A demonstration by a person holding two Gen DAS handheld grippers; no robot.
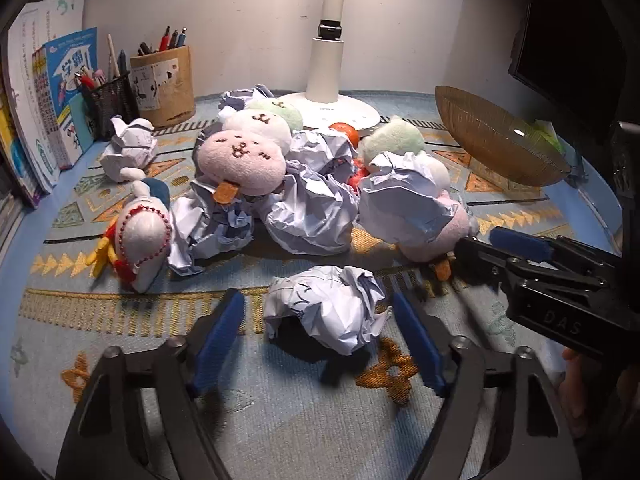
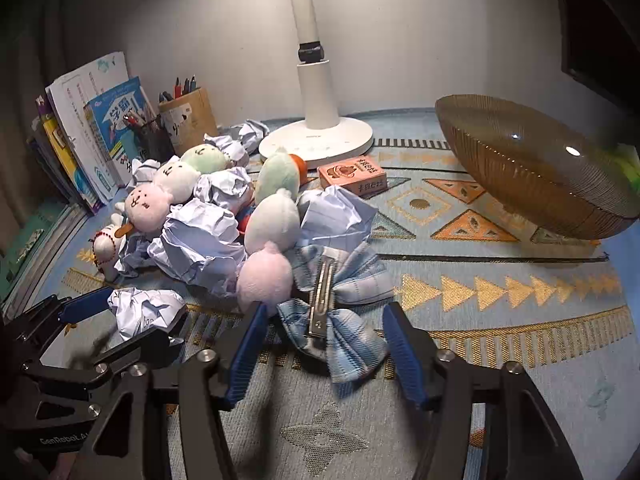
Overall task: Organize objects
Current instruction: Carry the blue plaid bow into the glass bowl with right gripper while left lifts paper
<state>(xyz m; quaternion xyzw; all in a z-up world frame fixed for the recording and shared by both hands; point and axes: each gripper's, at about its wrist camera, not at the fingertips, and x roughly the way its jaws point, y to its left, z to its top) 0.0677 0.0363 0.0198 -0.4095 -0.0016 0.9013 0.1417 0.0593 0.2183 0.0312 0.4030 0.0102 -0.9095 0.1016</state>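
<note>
Crumpled paper on patterned blue mat — lamp-lit desk corner.

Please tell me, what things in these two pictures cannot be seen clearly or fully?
- Red and orange objects inside the pile: both views, mostly covered by crumpled paper and plush toys; their kind is unclear.
- Green item behind the amber bowl: both views, hidden by the bowl.
- Dark screen: left wrist view, cut off by the edge.
- Book spines: too dark and small to read.
</note>
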